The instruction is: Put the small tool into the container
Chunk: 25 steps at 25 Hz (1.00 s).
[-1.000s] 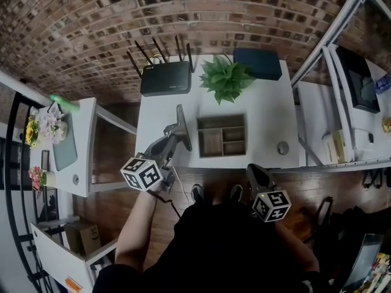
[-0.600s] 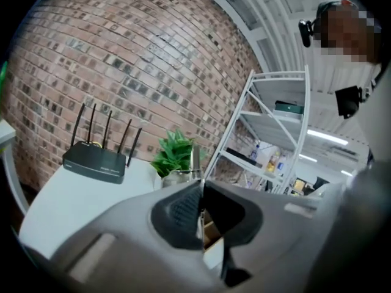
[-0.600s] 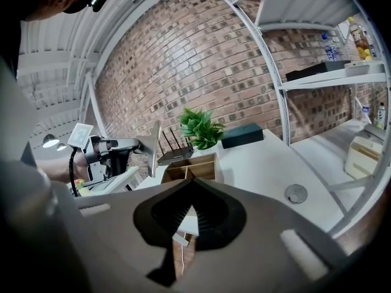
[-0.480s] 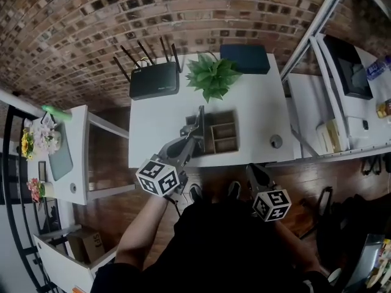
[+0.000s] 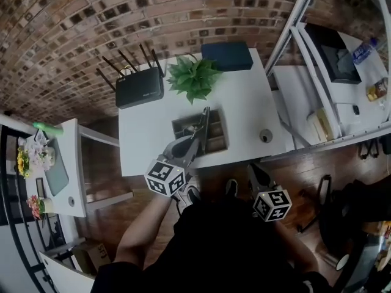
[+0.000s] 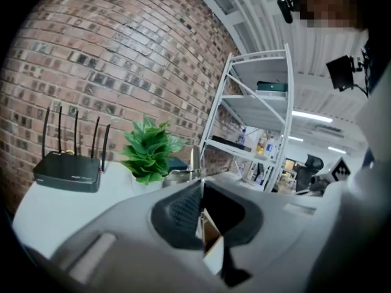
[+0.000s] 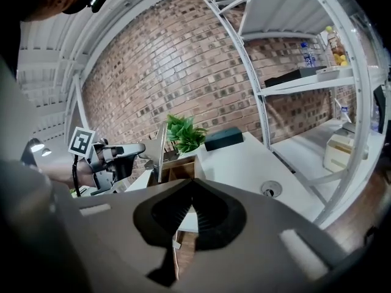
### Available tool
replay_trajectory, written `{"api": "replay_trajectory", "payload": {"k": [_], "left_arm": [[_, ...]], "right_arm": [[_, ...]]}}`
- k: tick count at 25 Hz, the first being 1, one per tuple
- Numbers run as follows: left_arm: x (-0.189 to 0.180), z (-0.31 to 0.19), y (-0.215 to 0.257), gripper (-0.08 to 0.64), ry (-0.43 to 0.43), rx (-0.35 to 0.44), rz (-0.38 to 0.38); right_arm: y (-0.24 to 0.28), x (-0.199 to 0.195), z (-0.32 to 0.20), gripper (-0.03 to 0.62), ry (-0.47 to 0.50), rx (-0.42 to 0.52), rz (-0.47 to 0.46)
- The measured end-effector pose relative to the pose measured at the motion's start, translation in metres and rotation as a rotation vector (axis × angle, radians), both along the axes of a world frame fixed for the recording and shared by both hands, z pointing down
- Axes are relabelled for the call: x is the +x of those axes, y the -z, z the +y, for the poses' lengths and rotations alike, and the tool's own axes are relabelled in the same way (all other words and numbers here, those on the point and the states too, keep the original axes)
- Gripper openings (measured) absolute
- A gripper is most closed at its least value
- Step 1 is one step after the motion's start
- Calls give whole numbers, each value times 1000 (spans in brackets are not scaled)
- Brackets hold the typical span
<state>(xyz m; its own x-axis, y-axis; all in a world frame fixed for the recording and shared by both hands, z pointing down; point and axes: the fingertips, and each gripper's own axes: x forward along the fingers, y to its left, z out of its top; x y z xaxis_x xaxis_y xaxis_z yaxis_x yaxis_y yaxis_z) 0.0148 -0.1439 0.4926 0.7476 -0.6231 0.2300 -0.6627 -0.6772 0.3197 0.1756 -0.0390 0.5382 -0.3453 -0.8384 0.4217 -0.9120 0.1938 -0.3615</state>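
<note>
Your left gripper (image 5: 190,142) is clamped on the small tool (image 5: 204,122), a long, thin, flat strip of grey metal. In the left gripper view the jaws meet tip to tip, and the strip (image 6: 194,159) rises just beyond them. The right gripper view shows the strip (image 7: 161,151) standing nearly upright in that grip.

In the head view the tool lies across the picture of the open wooden container with several compartments (image 5: 221,134). The container sits on the white table (image 5: 250,112), near the front edge and in front of the green potted plant (image 5: 192,78). The tool's free end reaches toward the container's far side. Whether the strip touches the wood or hangs above it, the pictures do not settle. I also cannot tell which compartment it is over.

Your right gripper (image 5: 256,173) has its jaws together on nothing. It hangs off the table's front edge, well apart from the container, with no part in the job so far.

By my reading, the pick-up is done and the carry is nearly done, since the tool is at the container. What is left is the placing itself. You need to bring the strip down into a compartment long enough for it. Then tilt it so it lies flat instead of standing on end, open your left jaws and draw the gripper clear. The tool is not in the container yet.
</note>
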Motion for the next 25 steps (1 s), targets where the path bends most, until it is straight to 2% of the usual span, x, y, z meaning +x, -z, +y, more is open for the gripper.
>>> {"api": "replay_trajectory", "payload": {"k": [8,18,22,25], "left_arm": [[26,0,-11,6,-49,55,-48],[45,16,-67,6,-121,67,-219],[45,22,-83,6,-144,52,-265],[44,20,-96,6,-139,78,-297]], "right_arm": [[-2,18,12,11,-57,-10,-18],[-9,31,18,11,-94,-40,-25],[-12,33,18,11,-85,-52,-5],[-12,29,16,11,-82,-54,-27]]}}
